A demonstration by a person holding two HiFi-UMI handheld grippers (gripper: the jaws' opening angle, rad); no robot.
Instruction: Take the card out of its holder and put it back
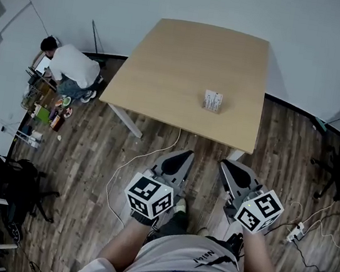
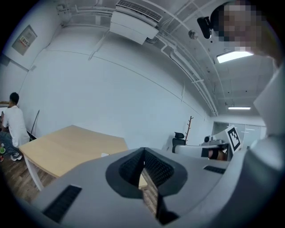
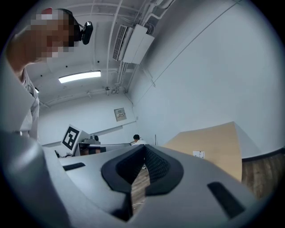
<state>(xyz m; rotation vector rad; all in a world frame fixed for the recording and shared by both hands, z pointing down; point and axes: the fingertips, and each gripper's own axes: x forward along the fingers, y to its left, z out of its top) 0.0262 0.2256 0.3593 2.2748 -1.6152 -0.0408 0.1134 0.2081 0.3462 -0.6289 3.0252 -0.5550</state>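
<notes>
Head view: light wood table (image 1: 187, 65) in the upper centre of the frame, on a dark plank floor (image 1: 77, 163). The card holder (image 1: 212, 100) stands on the table right of centre, near its lower edge, as a small white block; its contents are too small to make out. Left gripper (image 1: 187, 156) and right gripper (image 1: 224, 164) sit side by side low in the centre, over the floor just below the table edge and well apart from the holder. Both taper to a closed point with nothing in them. A second person (image 1: 73, 66) crouches at upper left beside clutter along the wall. A white cable (image 1: 148, 157) trails across the floor at centre, and a power strip (image 1: 297, 232) lies at lower right. Left gripper view: the left gripper (image 2: 143, 150) has its jaws pressed together at the tip and clenched on nothing; only floor shows through the slit beneath. The table (image 2: 71, 147) is at centre left, and a small white object at its far edge, probably the card holder (image 2: 104, 155), is barely resolved. The person (image 2: 13, 120) is at the left edge and the right gripper's marker cube (image 2: 234, 138) at right. Right gripper view: the right gripper (image 3: 143, 148) is likewise closed tip to tip and empty. The table (image 3: 213, 142) is at right with the card holder (image 3: 198, 154) upright on it, clear of the jaws. The left gripper's marker cube (image 3: 71, 138) is at left.
</notes>
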